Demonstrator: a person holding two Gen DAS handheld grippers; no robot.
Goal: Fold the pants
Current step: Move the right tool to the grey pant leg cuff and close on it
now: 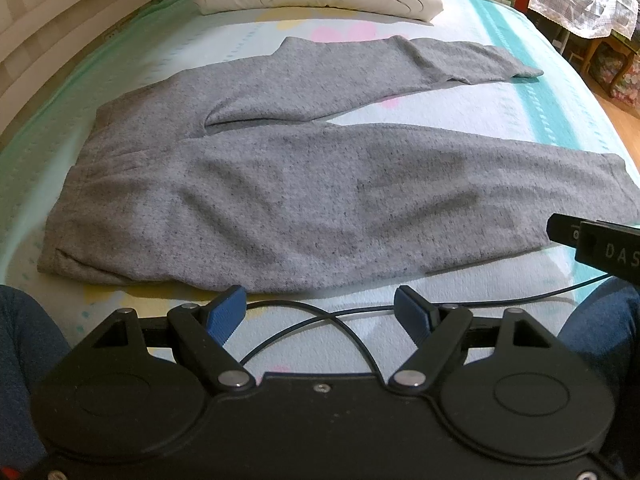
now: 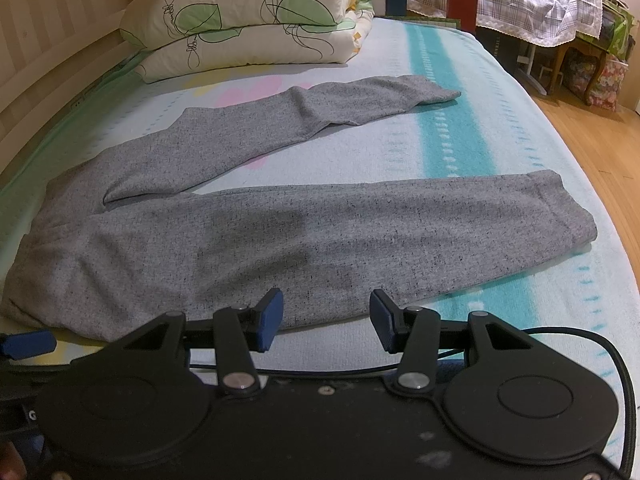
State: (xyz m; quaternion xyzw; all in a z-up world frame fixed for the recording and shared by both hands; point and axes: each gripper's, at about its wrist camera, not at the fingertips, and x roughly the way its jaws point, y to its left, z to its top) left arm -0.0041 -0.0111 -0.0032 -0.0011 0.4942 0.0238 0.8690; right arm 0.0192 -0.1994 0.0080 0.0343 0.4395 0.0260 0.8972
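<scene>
Left gripper (image 1: pixel 320 308) and right gripper (image 2: pixel 326 318) both hover with fingers spread apart, holding nothing. Just ahead of them the grey pants (image 1: pixel 280 184) lie flat, waistband to the left, legs splayed in a V to the right, near leg lightly rippled. They rest on a pale turquoise-striped bedsheet (image 2: pixel 460 120). Beyond, a folded leaf-print quilt (image 2: pixel 248 20); bare sheet and wooden floor (image 2: pixel 600 152) lie right
</scene>
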